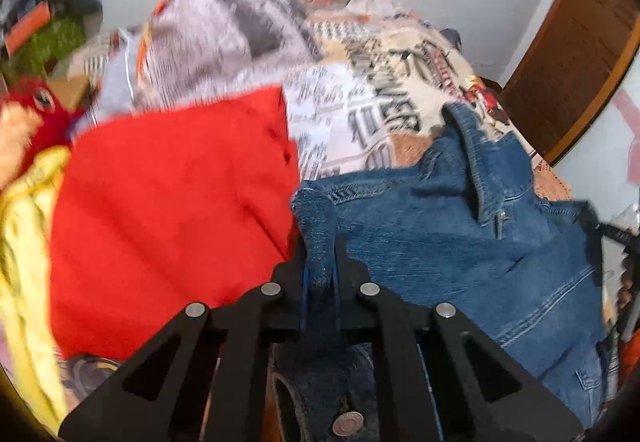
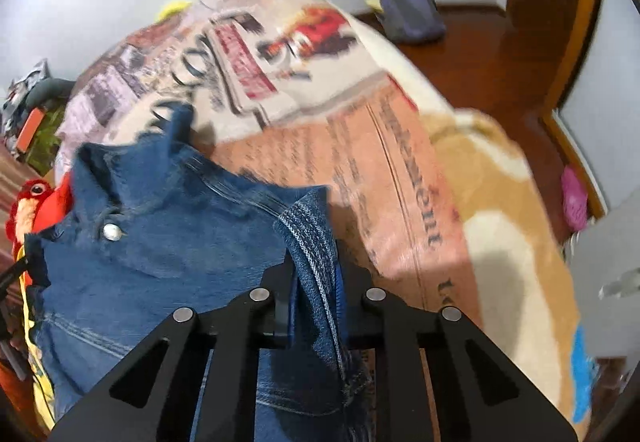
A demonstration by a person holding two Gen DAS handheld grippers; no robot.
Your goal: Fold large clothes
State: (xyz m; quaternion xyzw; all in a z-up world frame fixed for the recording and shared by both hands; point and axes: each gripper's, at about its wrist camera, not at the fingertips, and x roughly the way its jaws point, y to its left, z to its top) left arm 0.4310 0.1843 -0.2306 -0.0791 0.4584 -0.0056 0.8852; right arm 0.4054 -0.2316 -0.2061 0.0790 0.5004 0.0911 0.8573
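Observation:
A blue denim jacket (image 1: 460, 226) hangs between both grippers above a bed with a newspaper-print blanket (image 1: 360, 101). My left gripper (image 1: 320, 254) is shut on one edge of the jacket. My right gripper (image 2: 314, 262) is shut on another hemmed edge of the same denim jacket (image 2: 160, 242). The collar and a metal button show in the right wrist view. The jacket's lower part hangs below, out of sight.
A red garment (image 1: 172, 201) and a yellow one (image 1: 24, 242) lie on the bed at left, with a red plush toy (image 2: 36, 201). The blanket (image 2: 400, 181) covers the bed. A wooden floor (image 2: 500, 53), a door frame (image 1: 580, 53) and a grey bag (image 2: 408, 5) are at right.

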